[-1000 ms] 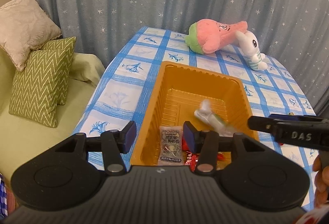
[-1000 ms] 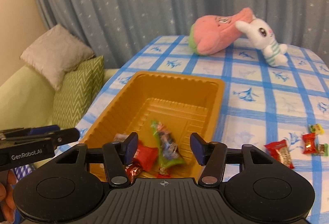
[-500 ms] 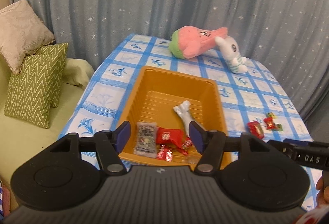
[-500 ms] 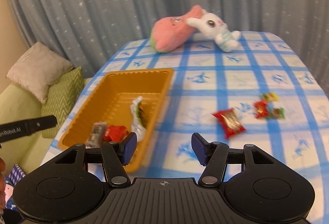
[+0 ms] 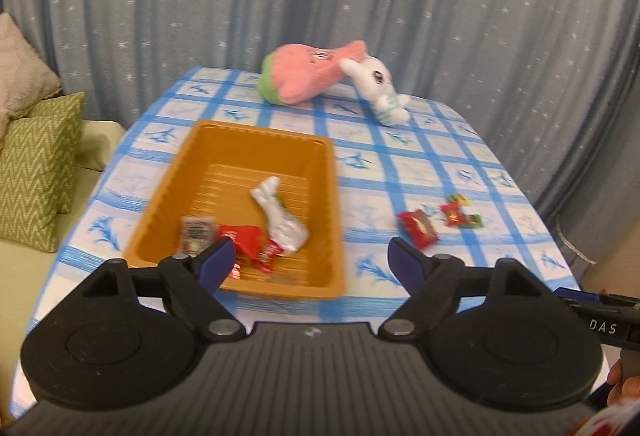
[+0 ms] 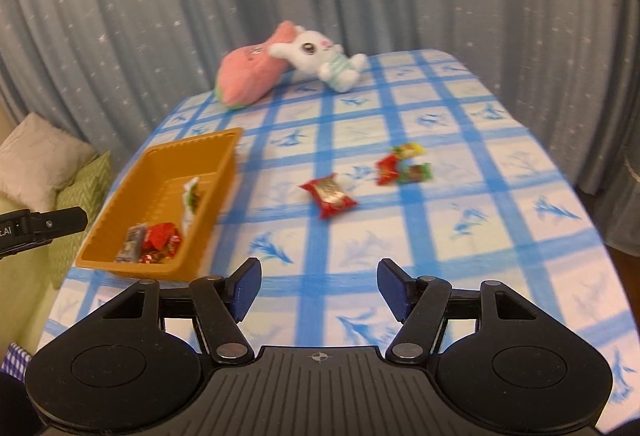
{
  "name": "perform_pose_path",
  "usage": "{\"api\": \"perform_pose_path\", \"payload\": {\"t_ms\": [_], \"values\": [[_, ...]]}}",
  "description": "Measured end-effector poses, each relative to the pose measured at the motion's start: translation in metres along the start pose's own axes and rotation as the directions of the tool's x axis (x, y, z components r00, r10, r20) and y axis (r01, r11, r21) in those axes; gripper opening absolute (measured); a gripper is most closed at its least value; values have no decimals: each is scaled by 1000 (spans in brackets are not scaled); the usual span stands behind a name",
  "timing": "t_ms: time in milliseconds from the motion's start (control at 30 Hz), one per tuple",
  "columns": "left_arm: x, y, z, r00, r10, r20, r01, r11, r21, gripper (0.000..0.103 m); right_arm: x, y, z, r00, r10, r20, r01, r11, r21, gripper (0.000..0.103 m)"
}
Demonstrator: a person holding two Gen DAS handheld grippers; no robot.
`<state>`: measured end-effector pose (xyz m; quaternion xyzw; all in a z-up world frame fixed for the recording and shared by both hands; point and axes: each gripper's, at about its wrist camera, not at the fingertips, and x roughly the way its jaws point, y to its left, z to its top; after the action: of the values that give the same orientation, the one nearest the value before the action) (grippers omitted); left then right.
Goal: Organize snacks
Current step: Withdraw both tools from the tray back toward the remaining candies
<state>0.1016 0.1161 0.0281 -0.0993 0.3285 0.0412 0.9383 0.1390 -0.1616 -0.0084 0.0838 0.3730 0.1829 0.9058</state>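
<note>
Both left tongs and right tongs are opening, empty, above the checked-cloth bench; crinkly foil snacks fill the ribbed orange plastic tray.

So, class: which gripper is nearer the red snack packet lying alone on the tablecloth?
Right. The right gripper faces the red packet; the left gripper sits nearer the orange tray.

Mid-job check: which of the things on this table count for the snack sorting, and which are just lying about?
Job:
- orange tray, holding several wrapped snacks
- red snack packet loose on the cloth
- small wrapped candies beyond it
- left gripper and right gripper, jaws opening, nothing between them

Lying about:
- pink plush
- white bunny plush
- green cushions
</note>
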Motion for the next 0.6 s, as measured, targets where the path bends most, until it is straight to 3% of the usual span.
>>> {"api": "perform_pose_path", "payload": {"t_ms": [600], "values": [[20,-73,-12,996,-85,-30,87,994,72,88,-30,-63,-8,995,-97,35,94,991,92,67]]}}
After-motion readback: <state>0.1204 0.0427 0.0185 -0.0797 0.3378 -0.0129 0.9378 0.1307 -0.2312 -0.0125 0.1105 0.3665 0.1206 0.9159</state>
